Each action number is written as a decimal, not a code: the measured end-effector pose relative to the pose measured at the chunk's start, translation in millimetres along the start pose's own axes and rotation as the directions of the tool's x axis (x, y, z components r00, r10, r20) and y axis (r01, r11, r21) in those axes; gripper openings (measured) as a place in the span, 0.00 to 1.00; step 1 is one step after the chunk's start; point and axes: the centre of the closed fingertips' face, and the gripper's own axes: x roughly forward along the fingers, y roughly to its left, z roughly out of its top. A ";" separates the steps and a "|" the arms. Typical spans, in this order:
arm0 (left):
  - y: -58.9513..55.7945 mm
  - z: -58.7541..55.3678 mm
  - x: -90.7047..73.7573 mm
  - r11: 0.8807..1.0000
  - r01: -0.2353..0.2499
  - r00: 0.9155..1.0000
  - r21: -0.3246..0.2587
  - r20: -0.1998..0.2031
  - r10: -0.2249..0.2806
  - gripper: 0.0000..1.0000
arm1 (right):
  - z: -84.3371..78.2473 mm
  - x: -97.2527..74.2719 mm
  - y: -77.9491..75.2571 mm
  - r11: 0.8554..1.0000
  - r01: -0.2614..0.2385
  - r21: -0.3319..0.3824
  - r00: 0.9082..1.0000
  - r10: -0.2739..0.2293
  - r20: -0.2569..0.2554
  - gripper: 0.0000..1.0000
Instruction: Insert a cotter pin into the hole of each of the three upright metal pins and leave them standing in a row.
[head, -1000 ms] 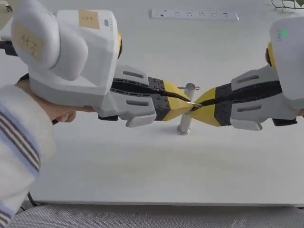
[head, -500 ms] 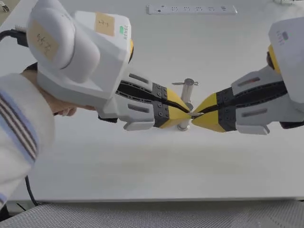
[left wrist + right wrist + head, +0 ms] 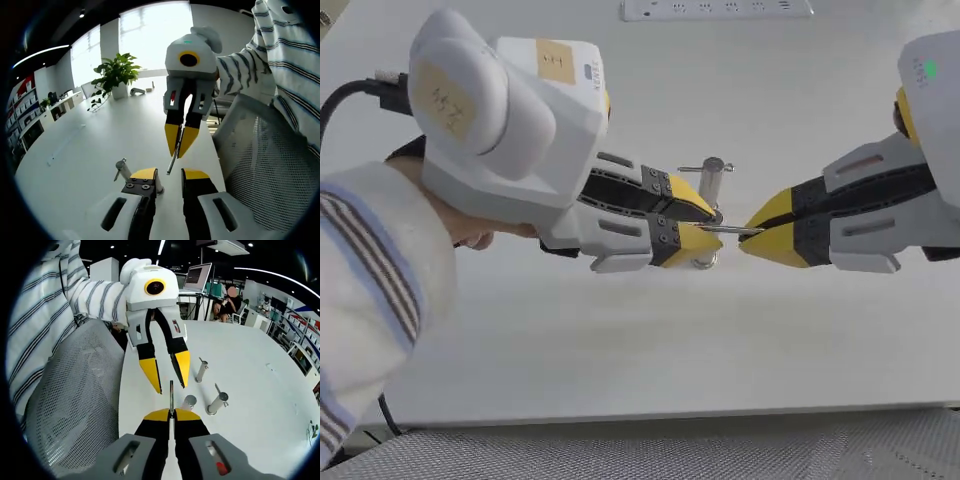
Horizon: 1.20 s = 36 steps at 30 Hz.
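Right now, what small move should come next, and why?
Probably ease the right gripper toward the nearest metal pin, aiming its cotter pin at the hole. The left gripper has its fingers open, off the cotter pin, and the two farther pins already carry theirs.

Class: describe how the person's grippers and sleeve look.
On left gripper and right gripper: grey-white bodies, black jaw sections, yellow wedge tips. The left carries tan labels and a black cable; the right has a green light. The sleeve is white, dark-striped.
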 end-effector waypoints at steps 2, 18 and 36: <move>6.9 -2.6 0.8 1.000 -0.021 1.000 -0.009 -0.002 0.021 0.21 | -7.3 -2.2 -6.2 1.000 0.017 0.010 1.000 -0.017 -0.014 0.00; 34.5 -25.8 21.9 0.998 -0.047 0.997 -0.048 -0.071 0.044 0.21 | -40.5 4.5 -28.7 0.998 0.044 0.036 0.995 -0.041 -0.086 0.00; 34.3 -28.4 26.8 0.995 -0.023 0.997 -0.092 -0.073 0.016 0.09 | -43.5 17.4 -31.3 1.000 -0.011 0.018 0.997 0.013 -0.080 0.00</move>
